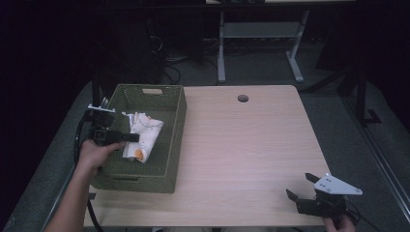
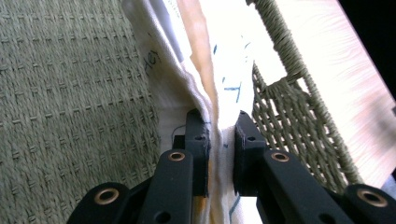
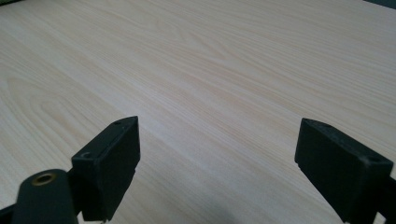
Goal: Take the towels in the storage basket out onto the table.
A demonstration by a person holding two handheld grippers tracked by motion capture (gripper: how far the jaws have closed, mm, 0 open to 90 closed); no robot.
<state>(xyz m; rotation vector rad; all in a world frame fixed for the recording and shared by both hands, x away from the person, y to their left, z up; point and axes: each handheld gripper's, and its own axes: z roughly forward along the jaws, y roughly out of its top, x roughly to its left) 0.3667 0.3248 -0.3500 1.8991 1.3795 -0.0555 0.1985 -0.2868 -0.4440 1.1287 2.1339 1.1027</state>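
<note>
The left gripper has its jaws clamped on a folded white cloth with orange and dark markings, which sits inside the green woven basket at the tabletop's left edge. Whether the cloth is going in or coming out cannot be told; release or lifting remains. The right gripper rests near the tabletop's front right corner, jaws spread, holding nothing.
</note>
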